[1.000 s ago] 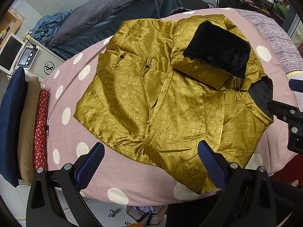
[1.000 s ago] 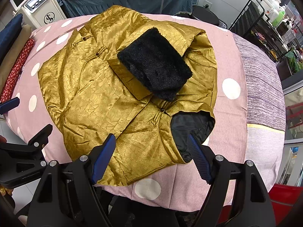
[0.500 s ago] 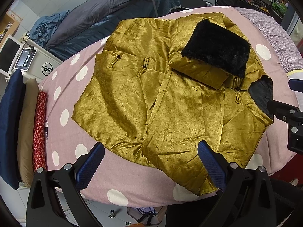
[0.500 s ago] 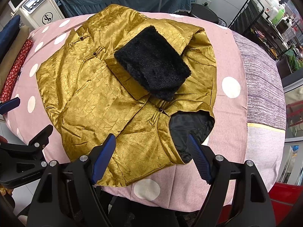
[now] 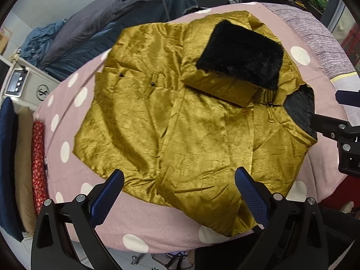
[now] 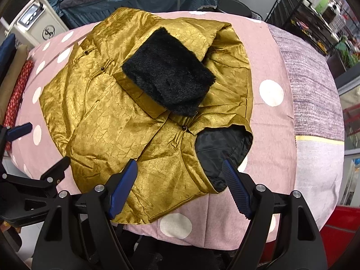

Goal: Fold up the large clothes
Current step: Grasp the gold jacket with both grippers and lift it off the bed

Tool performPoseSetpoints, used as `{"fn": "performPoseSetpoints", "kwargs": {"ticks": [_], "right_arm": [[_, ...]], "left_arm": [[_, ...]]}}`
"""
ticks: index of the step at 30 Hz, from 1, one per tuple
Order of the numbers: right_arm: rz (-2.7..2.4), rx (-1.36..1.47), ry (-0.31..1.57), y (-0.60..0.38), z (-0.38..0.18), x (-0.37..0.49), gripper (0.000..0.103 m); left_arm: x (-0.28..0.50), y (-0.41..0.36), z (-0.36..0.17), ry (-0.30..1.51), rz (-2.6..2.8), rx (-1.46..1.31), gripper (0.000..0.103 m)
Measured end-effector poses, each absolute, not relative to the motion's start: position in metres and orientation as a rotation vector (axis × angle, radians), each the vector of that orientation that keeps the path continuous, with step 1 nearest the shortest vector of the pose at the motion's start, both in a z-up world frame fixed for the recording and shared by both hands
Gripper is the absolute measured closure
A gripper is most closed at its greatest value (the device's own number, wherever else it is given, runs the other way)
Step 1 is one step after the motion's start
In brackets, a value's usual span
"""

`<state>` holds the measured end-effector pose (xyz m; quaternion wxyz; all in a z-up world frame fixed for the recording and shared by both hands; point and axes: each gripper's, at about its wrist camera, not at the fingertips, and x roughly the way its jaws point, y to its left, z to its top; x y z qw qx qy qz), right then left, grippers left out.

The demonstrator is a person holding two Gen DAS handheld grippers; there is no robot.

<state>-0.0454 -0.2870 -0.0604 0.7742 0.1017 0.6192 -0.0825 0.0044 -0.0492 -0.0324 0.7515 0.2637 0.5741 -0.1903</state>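
While both hand-held grippers gape, gold jacket (image 5: pixel 180 121) nears the bedspread (image 5: pixel 139 222) edge.

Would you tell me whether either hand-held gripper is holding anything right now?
Nothing: left hand-held gripper and right hand-held gripper are open above the gold jacket.

The left wrist view looks forward and down from the near edge of the pink dotted counter (image 5: pixel 157 220), its own gripper (image 5: pixel 178 193) filling the lower frame. The right wrist view faces the same way from further right, its gripper (image 6: pixel 180 186) likewise at the bottom. Both share the gold jacket (image 5: pixel 180 123) (image 6: pixel 108 121) at mid-frame, fairly near. Each camera catches the other gripper at its frame edge.
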Motion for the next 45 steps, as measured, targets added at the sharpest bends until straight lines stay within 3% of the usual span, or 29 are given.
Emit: {"fn": "performPoseSetpoints", "kwargs": {"ticks": [9, 15, 24, 26, 29, 31, 33, 34, 35, 36, 37, 38, 42, 45], "right_arm": [[-0.227, 0.673, 1.284, -0.357, -0.097, -0.084, 0.026], [-0.304, 0.937, 1.244, -0.378, -0.145, -0.138, 0.026], [-0.339, 1.374, 1.102, -0.377, -0.204, -0.193, 0.026], [-0.268, 1.408, 1.064, -0.369, -0.215, -0.19, 0.026], [-0.165, 1.468, 1.018, -0.353, -0.234, -0.178, 0.026], [-0.124, 1.494, 1.0, -0.343, -0.244, -0.17, 0.026], [-0.068, 1.47, 1.012, -0.328, -0.249, -0.152, 0.026], [-0.038, 1.445, 1.023, -0.322, -0.249, -0.143, 0.032], [-0.02, 1.407, 1.037, -0.315, -0.248, -0.134, 0.05], [-0.012, 1.353, 1.068, -0.307, -0.249, -0.122, 0.06], [-0.023, 1.309, 1.105, -0.302, -0.252, -0.114, 0.082], [-0.034, 1.278, 1.139, -0.299, -0.254, -0.108, 0.09], [-0.057, 0.985, 1.091, -0.3, -0.201, -0.084, 0.096], [-0.093, 0.769, 1.014, -0.304, -0.143, -0.072, 0.097]], "left_arm": [[0.024, -0.094, -0.027, 1.159, -0.609, 0.702, 0.006], [0.039, -0.176, -0.021, 1.125, -0.873, 0.75, 0.006], [-0.028, -0.308, -0.113, 0.978, -1.086, 1.217, 0.009], [-0.037, -0.328, -0.143, 0.948, -1.044, 1.313, 0.025], [-0.038, -0.344, -0.172, 0.948, -0.983, 1.366, 0.038], [-0.034, -0.352, -0.175, 0.961, -0.965, 1.325, 0.04], [-0.031, -0.36, -0.164, 0.917, -0.945, 1.258, 0.066], [-0.026, -0.365, -0.159, 0.898, -0.909, 1.236, 0.073], [-0.019, -0.369, -0.155, 0.928, -0.896, 1.196, 0.076], [-0.009, -0.372, -0.154, 0.989, -0.888, 1.147, 0.079], [0.004, -0.373, -0.155, 1.058, -0.873, 1.091, 0.089], [0.016, -0.371, -0.155, 1.091, -0.851, 1.05, 0.095], [0.057, -0.352, -0.117, 1.153, -0.8, 0.776, 0.097], [0.079, -0.319, -0.055, 1.038, -0.811, 0.597, 0.098]]}}
